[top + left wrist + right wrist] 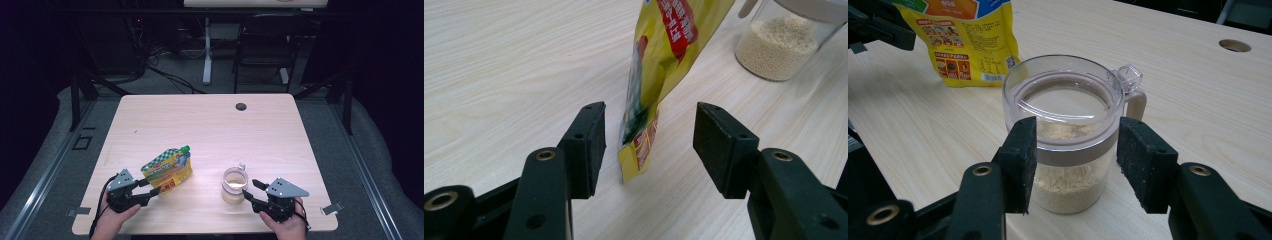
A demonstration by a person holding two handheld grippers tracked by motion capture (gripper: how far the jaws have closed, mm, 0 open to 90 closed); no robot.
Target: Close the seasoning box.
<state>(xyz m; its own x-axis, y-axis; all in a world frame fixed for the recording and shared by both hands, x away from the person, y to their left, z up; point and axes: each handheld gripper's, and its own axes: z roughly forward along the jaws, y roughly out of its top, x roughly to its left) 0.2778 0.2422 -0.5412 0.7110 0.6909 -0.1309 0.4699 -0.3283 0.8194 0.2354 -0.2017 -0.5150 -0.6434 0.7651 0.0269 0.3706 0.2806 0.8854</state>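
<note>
While both grippers rest near the front edge of the table, a yellow pouch stands at the left and a clear jar at the right.

Seen from the high view, the left gripper points rightward at the pouch's lower edge; the left gripper view adds that its jaws stand wide, the pouch's bottom corner between them with a gap at each pad, nothing clasped. The pouch stands on its base, its long axis rising and leaning right, its green cap at the upper right. Right of it, the right gripper points leftward at the jar. The right gripper view shows grains filling the jar's lower part, a lid on top, the handle facing away, and the wide jaws flanking the jar; whether the pads touch it cannot be told.
</note>
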